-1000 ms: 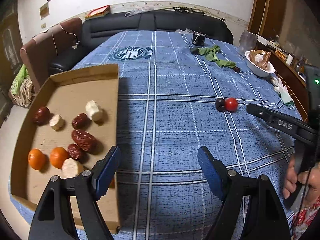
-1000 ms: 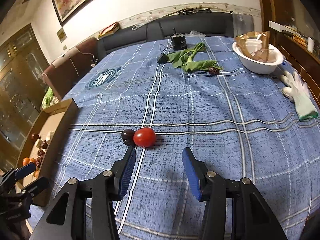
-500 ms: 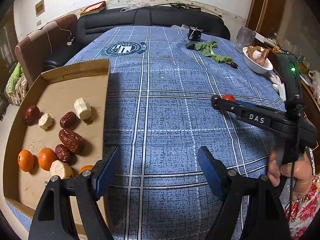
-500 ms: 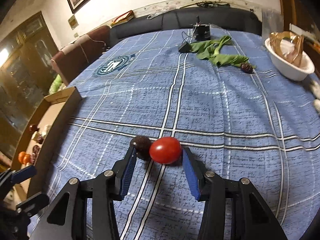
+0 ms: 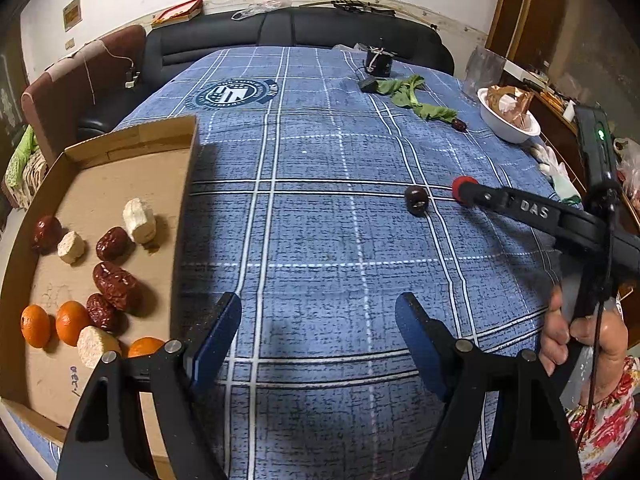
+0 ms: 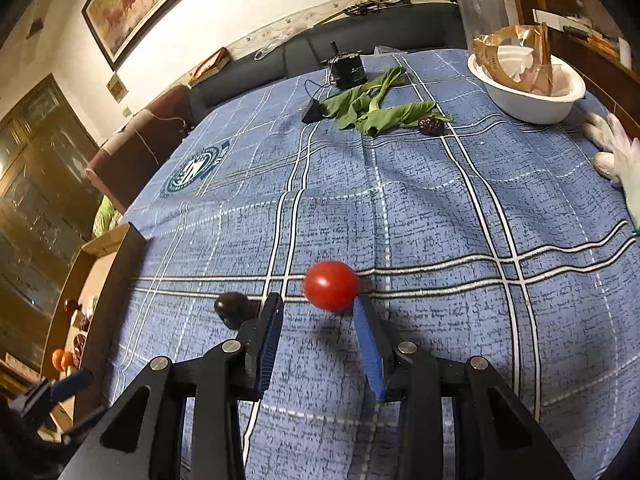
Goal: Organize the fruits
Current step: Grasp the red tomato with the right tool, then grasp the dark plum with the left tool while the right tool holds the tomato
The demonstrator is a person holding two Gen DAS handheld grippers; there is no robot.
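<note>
Right hand-held gripper (image 6: 318, 322) half-open, red tomato (image 6: 330, 285) at fingertips, touching right pad, grip uncertain. Left hand-held gripper (image 5: 318, 330) wide open, empty. Close gently, avoid dark fruit (image 6: 232, 307), carry to cardboard tray (image 5: 112, 148).

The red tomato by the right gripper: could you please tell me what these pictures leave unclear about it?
- Grip: right wrist view, red tomato is motion-blurred at the right gripper; pad contact unclear.
- Shape: left wrist view, the gripper arm covers most of it.
- Lifted or resting on the tablecloth: undecidable.

A red tomato (image 6: 330, 291) lies on the blue white-checked tablecloth (image 6: 420, 216).
</note>
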